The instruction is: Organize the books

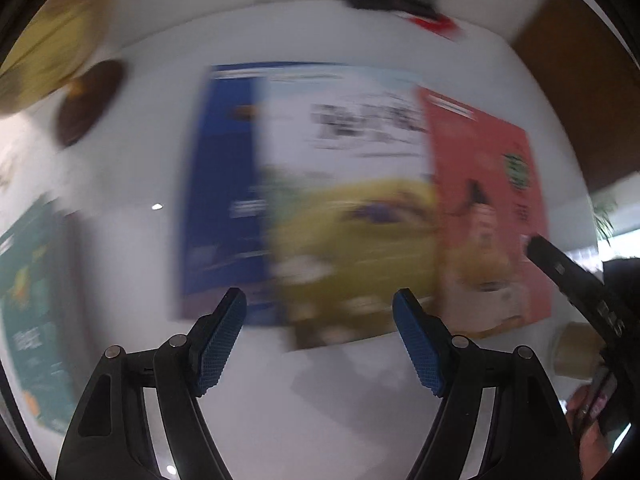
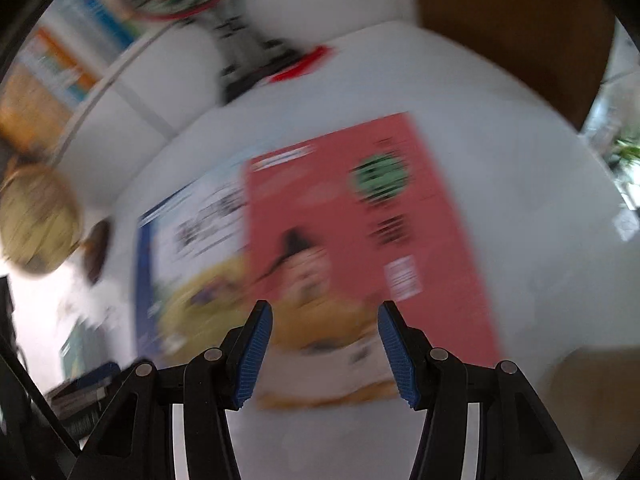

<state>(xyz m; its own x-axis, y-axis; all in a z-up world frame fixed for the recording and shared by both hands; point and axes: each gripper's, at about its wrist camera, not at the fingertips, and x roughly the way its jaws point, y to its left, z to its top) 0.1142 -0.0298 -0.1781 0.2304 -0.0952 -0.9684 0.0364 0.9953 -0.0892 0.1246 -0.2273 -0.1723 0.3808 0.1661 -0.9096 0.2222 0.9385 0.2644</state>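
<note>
Overhead, both views blurred. Three books overlap flat on the white table [image 1: 128, 264]: blue book [image 1: 224, 200] lowest, pale yellow-illustrated book [image 1: 344, 208] over it, red book [image 2: 360, 232] on top. Left hand-held gripper [image 1: 320, 340] spread wide, empty. Right hand-held gripper [image 2: 325, 354] parted moderately, empty, above the red book's near edge.

A glossy white table [image 1: 132, 240] is seen bearing three overlapped books: a blue-covered book [image 1: 224, 200], a white and yellow illustrated book [image 1: 344, 216] and a red-covered book [image 1: 488, 208]. A teal book [image 1: 32, 312] lies apart near a dark brown round object [image 1: 88, 104].
</note>
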